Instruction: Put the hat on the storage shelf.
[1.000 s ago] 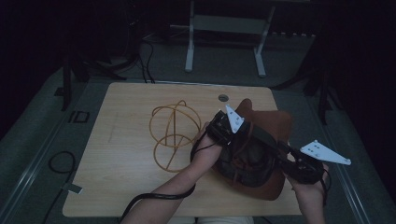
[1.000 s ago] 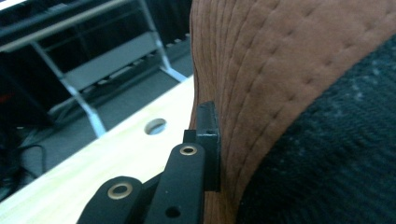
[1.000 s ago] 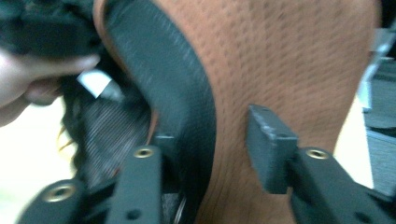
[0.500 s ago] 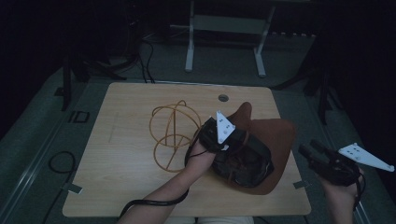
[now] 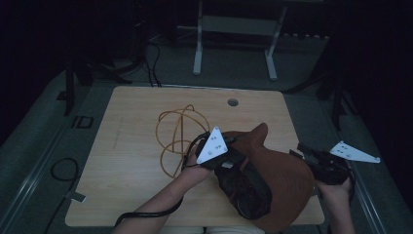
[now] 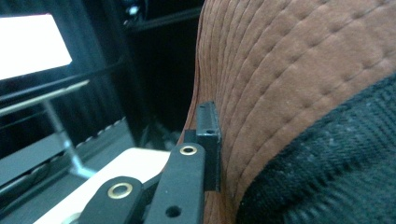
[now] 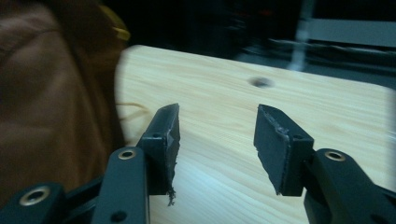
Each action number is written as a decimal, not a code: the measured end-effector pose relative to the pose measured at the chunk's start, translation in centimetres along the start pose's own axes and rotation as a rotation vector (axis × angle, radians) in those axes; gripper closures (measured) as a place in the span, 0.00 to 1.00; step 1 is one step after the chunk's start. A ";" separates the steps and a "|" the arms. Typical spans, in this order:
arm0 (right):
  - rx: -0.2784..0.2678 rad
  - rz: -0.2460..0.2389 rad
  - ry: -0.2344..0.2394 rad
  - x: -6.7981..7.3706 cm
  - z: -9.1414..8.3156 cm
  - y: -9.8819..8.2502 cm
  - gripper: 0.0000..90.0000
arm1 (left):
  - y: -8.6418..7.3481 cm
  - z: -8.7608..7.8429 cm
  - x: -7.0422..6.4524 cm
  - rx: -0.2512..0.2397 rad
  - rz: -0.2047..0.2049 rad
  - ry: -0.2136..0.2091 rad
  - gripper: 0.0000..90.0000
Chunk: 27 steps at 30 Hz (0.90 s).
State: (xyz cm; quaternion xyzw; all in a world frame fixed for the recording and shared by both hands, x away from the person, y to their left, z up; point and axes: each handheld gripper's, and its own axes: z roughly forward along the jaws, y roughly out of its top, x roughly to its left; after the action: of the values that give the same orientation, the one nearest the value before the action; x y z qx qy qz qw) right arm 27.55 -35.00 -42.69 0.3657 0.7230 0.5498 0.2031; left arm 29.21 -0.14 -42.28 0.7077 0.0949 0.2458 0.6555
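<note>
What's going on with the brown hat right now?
Left gripper shut on brown hat, lifting its brim. Right gripper open, empty, beside hat. Orange cord lies loose on table, nothing blocking.

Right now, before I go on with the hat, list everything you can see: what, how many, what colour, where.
hat: one, brown with a dark inside, right front of the table, lifted off it in the left gripper.
cord: one, orange-yellow, in loose loops at the table's middle, left of the hat.
table: one, light wood, with a round hole near its far edge.
stand: one, pale metal frame, on the floor beyond the table.
cables: several, black, on the floor left of and behind the table.
left gripper: one, black, fingers shut on the hat's brim.
right gripper: one, black, fingers open with nothing between them, at the table's right edge, beside the hat.
</note>
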 end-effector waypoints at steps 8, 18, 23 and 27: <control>-0.025 -0.044 0.257 3.3 2.8 -0.1 0.50 | 0.1 -1.1 0.3 -0.077 -0.030 0.002 0.97; -0.084 -0.073 0.368 6.0 5.6 0.6 0.46 | 0.3 -0.5 -0.9 -0.114 -0.052 0.050 0.97; -0.099 -0.085 0.377 6.4 6.0 1.0 0.47 | 0.2 0.0 -1.7 -0.110 -0.049 0.063 0.97; -0.089 -0.116 0.376 7.2 6.8 1.4 0.48 | 0.3 0.5 -2.4 -0.101 -0.029 0.049 0.97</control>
State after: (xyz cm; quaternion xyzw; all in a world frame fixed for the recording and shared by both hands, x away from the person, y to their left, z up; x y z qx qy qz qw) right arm 28.01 -24.98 -42.67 0.2051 0.7430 0.6272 0.1118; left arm 27.32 -1.76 -42.56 0.6661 0.1086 0.2580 0.6914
